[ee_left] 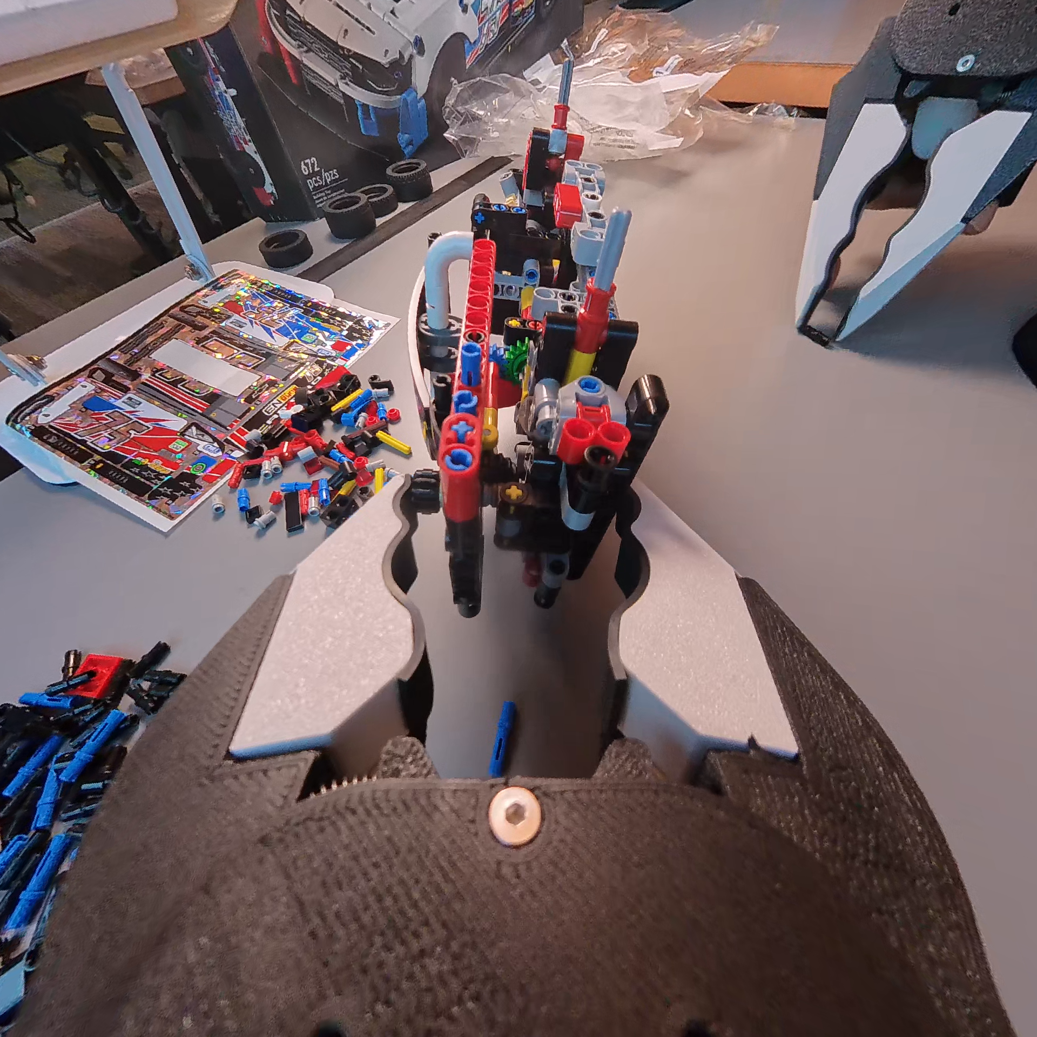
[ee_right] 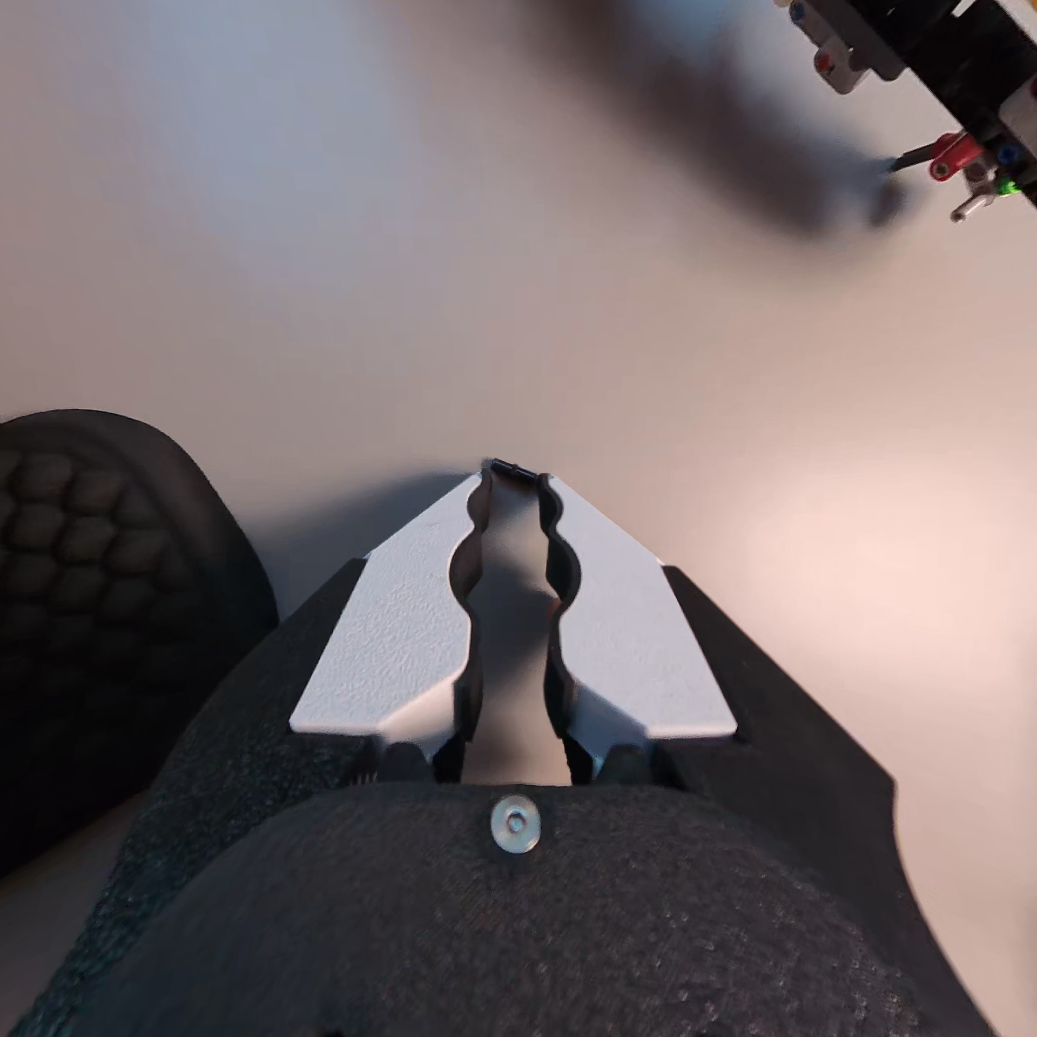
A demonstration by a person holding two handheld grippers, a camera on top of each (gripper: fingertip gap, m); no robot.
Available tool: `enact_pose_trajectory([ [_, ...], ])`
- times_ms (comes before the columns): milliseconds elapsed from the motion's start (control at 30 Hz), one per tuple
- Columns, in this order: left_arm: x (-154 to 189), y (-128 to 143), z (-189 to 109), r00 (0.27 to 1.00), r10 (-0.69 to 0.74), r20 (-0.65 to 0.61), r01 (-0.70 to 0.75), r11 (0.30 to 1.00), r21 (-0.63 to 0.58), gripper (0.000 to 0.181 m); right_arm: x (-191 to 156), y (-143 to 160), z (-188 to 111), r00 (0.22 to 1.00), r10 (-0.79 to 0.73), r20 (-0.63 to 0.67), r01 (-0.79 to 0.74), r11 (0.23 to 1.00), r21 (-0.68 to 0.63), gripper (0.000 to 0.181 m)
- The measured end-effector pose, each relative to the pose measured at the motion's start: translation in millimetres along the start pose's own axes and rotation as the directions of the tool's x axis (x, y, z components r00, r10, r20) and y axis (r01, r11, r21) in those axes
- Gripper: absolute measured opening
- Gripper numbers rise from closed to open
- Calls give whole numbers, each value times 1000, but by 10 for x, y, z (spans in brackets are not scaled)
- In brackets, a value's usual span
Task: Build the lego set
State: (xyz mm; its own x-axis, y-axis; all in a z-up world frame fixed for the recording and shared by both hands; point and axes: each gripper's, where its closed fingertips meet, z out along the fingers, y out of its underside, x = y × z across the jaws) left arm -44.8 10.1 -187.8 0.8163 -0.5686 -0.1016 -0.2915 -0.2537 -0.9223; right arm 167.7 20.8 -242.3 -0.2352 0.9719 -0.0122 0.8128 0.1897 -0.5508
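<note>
The part-built lego model [ee_left: 527, 359], a long chassis of red, black and grey beams with grey axles sticking up, stands between my left gripper's fingers. My left gripper [ee_left: 519, 491] is closed on its near end, with both white fingertips [ee_left: 393, 505] against black parts of it. My right gripper [ee_right: 513, 474] is shut on a small black pin [ee_right: 512, 469] and hovers low over the bare table. In the left wrist view the right gripper [ee_left: 825, 335] is at the upper right, apart from the model. A corner of the model [ee_right: 954, 84] shows at the top right of the right wrist view.
A blue pin [ee_left: 502, 735] lies on the table under my left gripper. To the left lie a sticker sheet [ee_left: 168, 387], loose small parts [ee_left: 320, 449] and a pile of blue and black pins [ee_left: 50, 757]. Tyres [ee_left: 350, 213], the set's box [ee_left: 336, 84] and plastic bags [ee_left: 617, 95] are at the back. A black padded object [ee_right: 84, 589] lies left of my right gripper. Across from one pair of fingers to the other is roughly 25 cm.
</note>
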Motion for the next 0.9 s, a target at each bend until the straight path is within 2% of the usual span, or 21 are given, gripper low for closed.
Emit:
enact_pose_trajectory([
  [133, 2, 0, 3, 1000, 1, -2, -1, 1000, 2, 70, -139, 13, -15, 998, 38, 45, -39, 999, 16, 8],
  [233, -1, 0, 8, 1000, -6, -7, 6, 1000, 5, 70, -168, -6, -6, 999, 44, 8, -44, 998, 39, 16],
  [300, 1, 0, 8, 1000, -8, -10, 8, 1000, 5, 70, -160, -37, 7, 999, 27, -31, -25, 997, 72, 21],
  [400, 2, 2, 5, 1000, -6, -12, 6, 1000, 4, 71, -133, -56, 28, 996, 43, -77, -36, 995, 90, 14],
  [600, 7, 5, -1, 1000, 0, -10, 0, 1000, 1, 70, -150, -37, 15, 947, 211, -244, -194, 977, 92, 8],
  [700, 7, 2, 7, 1000, -6, -16, 6, 1000, 4, 70, -163, -41, 11, 929, 199, -312, -173, 979, 111, 6],
  [900, 12, 3, 2, 1000, 9, -8, -9, 1000, -1, 70, -140, -113, 70, 935, 219, -279, -199, 975, 98, 3],
])
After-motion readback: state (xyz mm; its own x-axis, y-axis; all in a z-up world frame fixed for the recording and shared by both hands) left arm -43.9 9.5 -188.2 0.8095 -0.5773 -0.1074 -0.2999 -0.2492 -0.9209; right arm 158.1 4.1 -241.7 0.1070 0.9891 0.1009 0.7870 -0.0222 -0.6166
